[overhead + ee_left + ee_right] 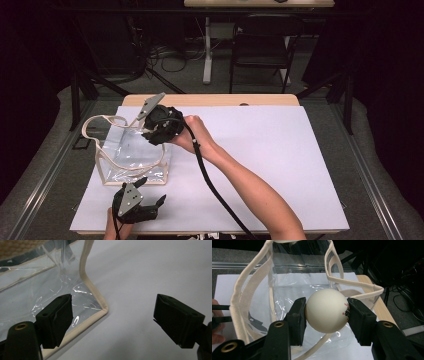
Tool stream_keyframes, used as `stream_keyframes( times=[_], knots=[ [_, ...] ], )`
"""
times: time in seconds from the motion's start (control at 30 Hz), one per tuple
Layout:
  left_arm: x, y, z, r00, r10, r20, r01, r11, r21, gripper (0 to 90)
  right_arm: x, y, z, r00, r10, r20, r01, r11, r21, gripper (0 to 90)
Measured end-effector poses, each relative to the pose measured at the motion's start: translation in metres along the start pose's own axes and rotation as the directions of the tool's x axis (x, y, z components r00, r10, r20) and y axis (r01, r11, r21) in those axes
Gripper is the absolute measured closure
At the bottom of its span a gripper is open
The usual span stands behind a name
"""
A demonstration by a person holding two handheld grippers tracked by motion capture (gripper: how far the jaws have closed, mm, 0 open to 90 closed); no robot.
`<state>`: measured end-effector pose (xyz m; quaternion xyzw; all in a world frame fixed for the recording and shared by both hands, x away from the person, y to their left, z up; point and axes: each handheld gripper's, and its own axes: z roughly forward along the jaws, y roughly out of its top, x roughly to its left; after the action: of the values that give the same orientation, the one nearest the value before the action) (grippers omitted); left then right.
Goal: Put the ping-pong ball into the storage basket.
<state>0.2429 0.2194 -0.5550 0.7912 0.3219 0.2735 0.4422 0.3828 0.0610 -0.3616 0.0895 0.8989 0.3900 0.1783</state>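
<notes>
Table (280,165): one, white, lying under both grippers.
Bag (131,155): one, clear with cream trim, mouth gaping just beyond and below the right gripper (327,312) fingertips.
Left gripper (112,320): jaws spread wide, empty, waiting beside the bag's bottom corner.
Ball (326,310): one, white, being pinched between the right jaws, hanging over the bag's mouth.

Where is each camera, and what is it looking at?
High view: above the person's side, facing forward and down at the white table; both forearms, left tool and right tool show.
Left gripper view: on the left tool, facing the clear bag; its open jaws show.
Right gripper view: on the right tool, facing into the bag; jaws hold a white ball.
All share the bag.
</notes>
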Motion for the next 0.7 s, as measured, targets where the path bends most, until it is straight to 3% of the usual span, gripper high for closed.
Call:
stream_keyframes(
  times=[0.7],
  knots=[
    [0.000, 0.000, 0.000, 1.0000, -0.001, 0.000, 0.001, 1.0000, -0.004, 16.2, 0.012, -0.001, 0.012, 0.9991, -0.011, -0.041, 0.012, 0.9996, 0.026, 51.0]
  ],
)
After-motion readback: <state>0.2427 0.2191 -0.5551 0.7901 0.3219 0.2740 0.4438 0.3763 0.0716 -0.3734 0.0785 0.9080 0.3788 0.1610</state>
